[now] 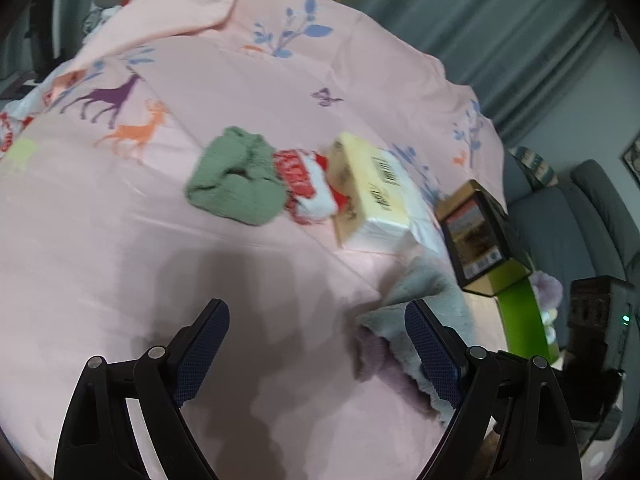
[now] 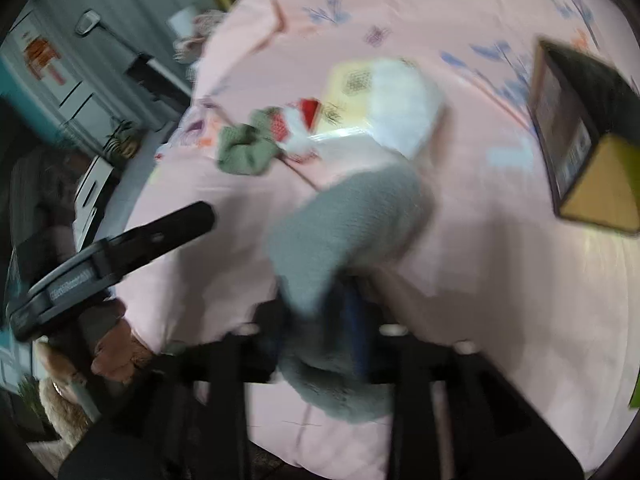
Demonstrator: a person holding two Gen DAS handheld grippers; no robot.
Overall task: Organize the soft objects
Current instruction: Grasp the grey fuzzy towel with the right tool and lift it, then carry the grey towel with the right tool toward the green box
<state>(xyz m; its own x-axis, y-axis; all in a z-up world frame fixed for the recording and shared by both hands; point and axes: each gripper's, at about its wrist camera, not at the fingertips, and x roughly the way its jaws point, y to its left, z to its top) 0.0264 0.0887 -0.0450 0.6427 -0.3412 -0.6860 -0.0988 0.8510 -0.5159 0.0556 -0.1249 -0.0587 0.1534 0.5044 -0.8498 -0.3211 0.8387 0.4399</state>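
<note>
The pink bedsheet printed with deer and blue leaves [image 1: 248, 92] covers the whole work surface; its near half is bare, and its right edge drops off toward grey curtains and grey seating. Taking the yellow-and-white soft tissue pack [image 1: 372, 188] as landmark: a red-and-white patterned cloth [image 1: 306, 186] touches its left side, and a crumpled green knitted cloth [image 1: 236, 178] lies just left of that. To the pack's right, at the sheet's edge, stands a black-and-tan cardboard box [image 1: 476, 232]; its contents cannot be seen. Nearer than the pack lies a fluffy grey-and-mauve cloth [image 1: 404, 320], touching the left gripper's right finger.

The left gripper [image 1: 316, 352] stands wide, nothing between its pads. The right gripper [image 2: 320, 320] is badly blurred; the fluffy grey cloth [image 2: 348, 224] lies between its fingers, and I cannot tell whether they press it.
</note>
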